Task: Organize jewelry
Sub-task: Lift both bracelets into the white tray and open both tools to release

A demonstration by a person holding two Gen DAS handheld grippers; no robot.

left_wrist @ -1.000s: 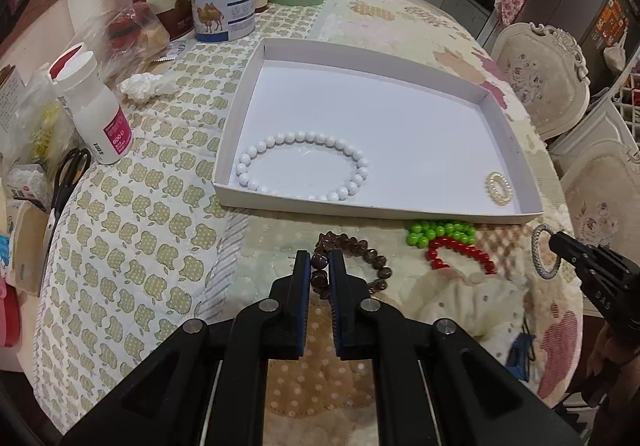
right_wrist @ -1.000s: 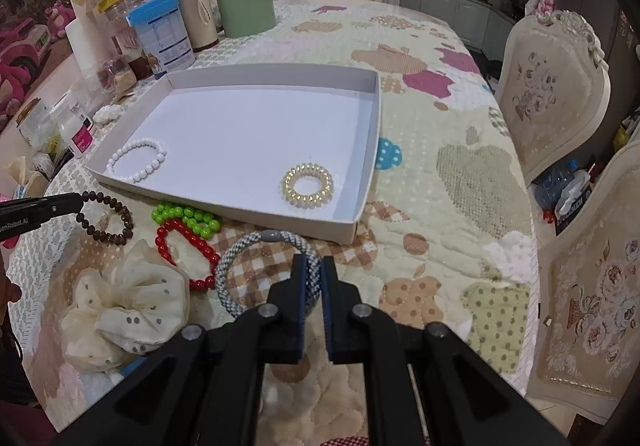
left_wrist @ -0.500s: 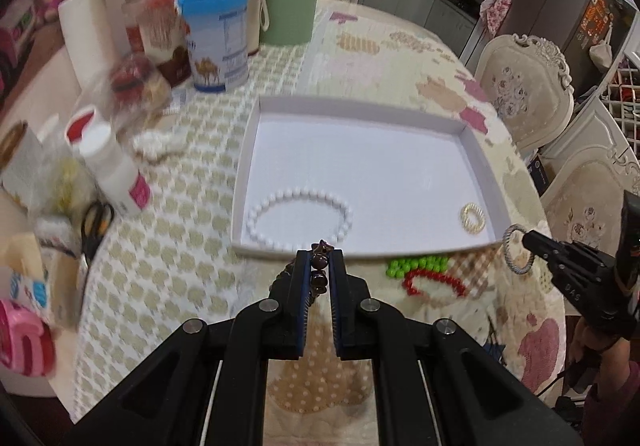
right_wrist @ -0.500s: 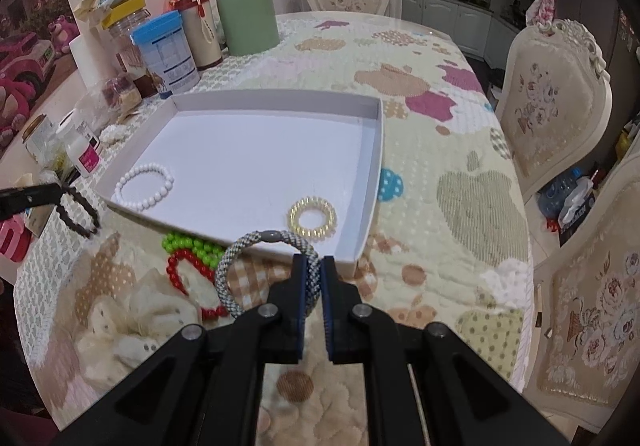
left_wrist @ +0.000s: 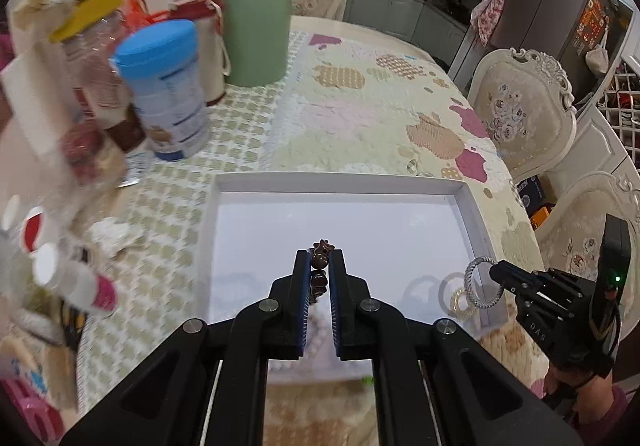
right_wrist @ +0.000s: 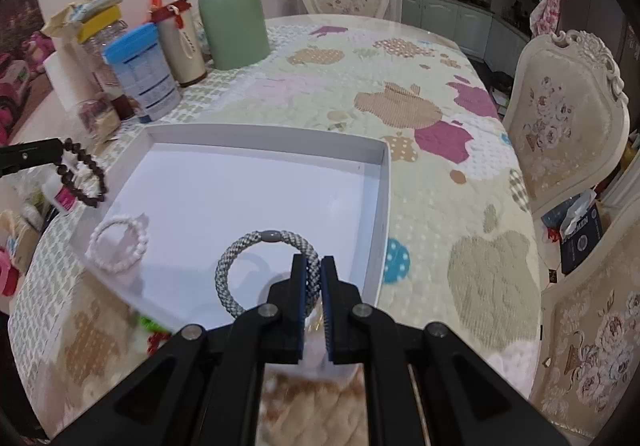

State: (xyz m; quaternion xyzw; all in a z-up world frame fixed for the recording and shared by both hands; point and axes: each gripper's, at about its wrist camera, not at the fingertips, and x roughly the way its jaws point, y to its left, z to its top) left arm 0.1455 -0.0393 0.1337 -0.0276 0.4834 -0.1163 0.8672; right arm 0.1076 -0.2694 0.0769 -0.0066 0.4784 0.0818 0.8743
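Lifted off the table since the earlier frames: brown beads (left_wrist: 320,266) and grey band (right_wrist: 266,272), both now carried out over the white tray (left_wrist: 344,181). Left tool (left_wrist: 320,256) clamped on the brown beads; only a few beads seen between its fingers in the left view, the rest of the loop hidden beneath the tool, though the whole loop (right_wrist: 82,177) hangs in plain sight at the far left of the right view. Right tool (right_wrist: 313,266) pinched on the grey band at its right side, lower arc tucked behind the fingers. Same band (left_wrist: 482,282) seen edge-on at the right of the left view, over the tray's near right corner, with a gold ring (left_wrist: 460,300) blurred behind it. White beads (right_wrist: 118,244) lying in the near left of the tray, smeared by motion; in the left view mostly covered by the tool. Green (right_wrist: 148,324) and red beads (right_wrist: 154,342) just outside the near wall of the tray, barely visible, cut off by the tool. Jars and bottles at the far left of the table too blurred to read.
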